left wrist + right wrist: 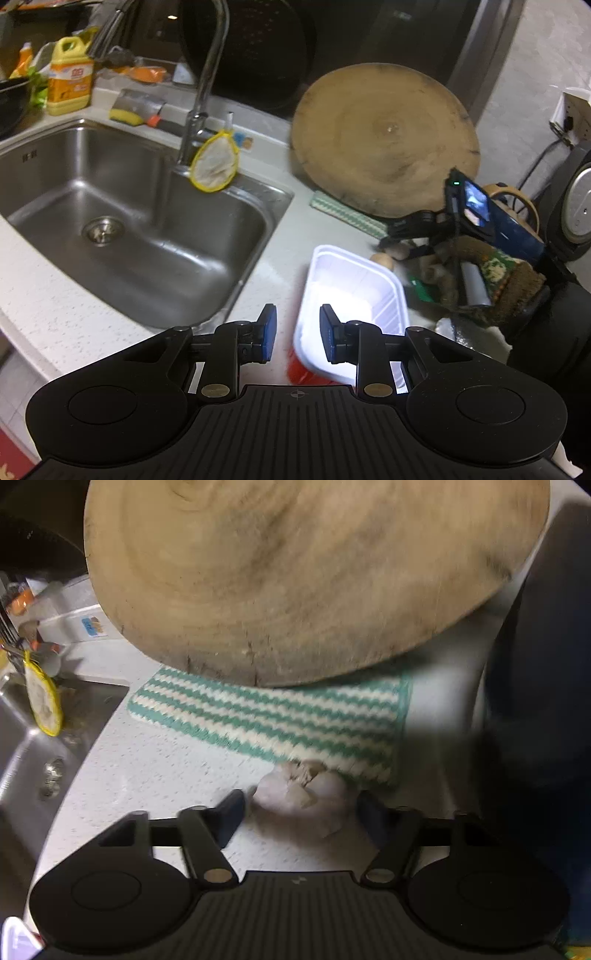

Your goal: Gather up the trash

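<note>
Straddling a crumpled grey paper wad (301, 799) beside the striped teal-and-white cloth (280, 720), our right gripper (300, 814) is gaping, untouching; only the left view shows our left gripper (297, 334) gaping over the white plastic tray (351, 295).

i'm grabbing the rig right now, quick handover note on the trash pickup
Left claw: open, holding nothing, poised over the near end of the white plastic tray on the counter beside the sink.
Right claw: open, astride a crumpled greyish scrap on the counter at the edge of the green striped cloth; pads not pressing on it yet.
The round wooden board leans just behind the cloth.
Done: nothing visibly collected.
Left: close the right claw on the scrap and bin it, then likely the tray. No bin shows in either view.
</note>
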The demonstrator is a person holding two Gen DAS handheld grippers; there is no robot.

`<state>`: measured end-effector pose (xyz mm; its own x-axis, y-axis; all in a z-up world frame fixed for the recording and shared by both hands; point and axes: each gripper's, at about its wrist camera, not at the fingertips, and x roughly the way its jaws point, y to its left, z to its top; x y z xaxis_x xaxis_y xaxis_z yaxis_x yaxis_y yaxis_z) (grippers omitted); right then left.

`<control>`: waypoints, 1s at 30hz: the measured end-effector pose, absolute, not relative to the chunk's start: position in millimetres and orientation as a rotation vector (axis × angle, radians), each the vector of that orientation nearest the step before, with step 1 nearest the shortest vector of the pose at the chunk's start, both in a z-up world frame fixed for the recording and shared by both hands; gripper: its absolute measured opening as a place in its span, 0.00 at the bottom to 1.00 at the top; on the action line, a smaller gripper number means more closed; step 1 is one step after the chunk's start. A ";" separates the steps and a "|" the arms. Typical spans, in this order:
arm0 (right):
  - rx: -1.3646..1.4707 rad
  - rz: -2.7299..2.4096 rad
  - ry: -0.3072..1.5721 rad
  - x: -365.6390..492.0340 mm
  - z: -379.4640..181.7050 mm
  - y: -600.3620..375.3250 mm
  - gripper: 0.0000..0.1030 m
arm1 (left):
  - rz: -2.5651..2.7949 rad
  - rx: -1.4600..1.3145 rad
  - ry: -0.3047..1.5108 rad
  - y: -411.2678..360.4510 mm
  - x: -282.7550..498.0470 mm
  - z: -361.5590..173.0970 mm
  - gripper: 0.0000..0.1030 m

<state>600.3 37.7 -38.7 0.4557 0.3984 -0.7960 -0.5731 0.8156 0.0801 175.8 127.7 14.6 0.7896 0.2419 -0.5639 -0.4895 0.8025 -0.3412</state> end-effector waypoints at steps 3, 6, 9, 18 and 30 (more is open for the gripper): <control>-0.210 0.661 0.921 583.3 -30.0 27.4 0.54 | 0.400 -0.506 0.528 133.2 176.9 13.3 0.28; -0.246 0.732 0.865 550.9 -13.4 10.9 0.54 | 0.364 -0.489 0.534 135.4 186.1 13.4 0.28; -0.244 0.769 0.811 522.2 6.7 -14.8 0.54 | 0.347 -0.449 0.570 137.2 203.0 10.5 0.28; -0.196 0.650 0.707 442.4 22.0 -121.8 0.54 | 0.320 -0.365 0.667 133.1 248.6 -8.5 0.28; -0.129 0.430 0.791 369.6 -36.2 -201.0 0.54 | 0.150 -0.351 0.724 99.3 255.8 -24.5 0.28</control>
